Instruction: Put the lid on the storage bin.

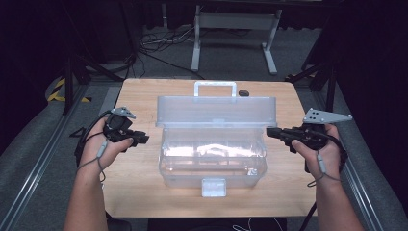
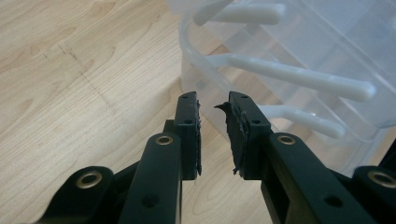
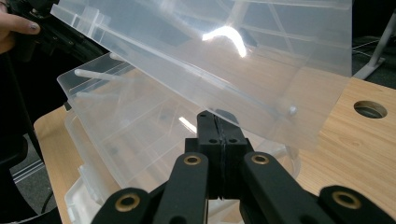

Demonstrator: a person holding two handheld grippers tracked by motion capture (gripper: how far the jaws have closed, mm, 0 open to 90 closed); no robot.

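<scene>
Forearms cut off by the bottom edge of the high view. Far corners of the table (image 1: 139, 86) lost in shadow; small dark thing (image 1: 244, 93) near its far edge, behind the lid, too small to identify. Inside of the clear box (image 1: 211, 156) washed out by glare, contents unreadable. In the left gripper view, box walls cropped at the top and right edges. In the right gripper view, raised lid (image 3: 224, 60) running off the top edge, box base hidden behind the closed right gripper (image 3: 217, 122). Far hand (image 3: 14, 25) cut at the upper left corner.
</scene>
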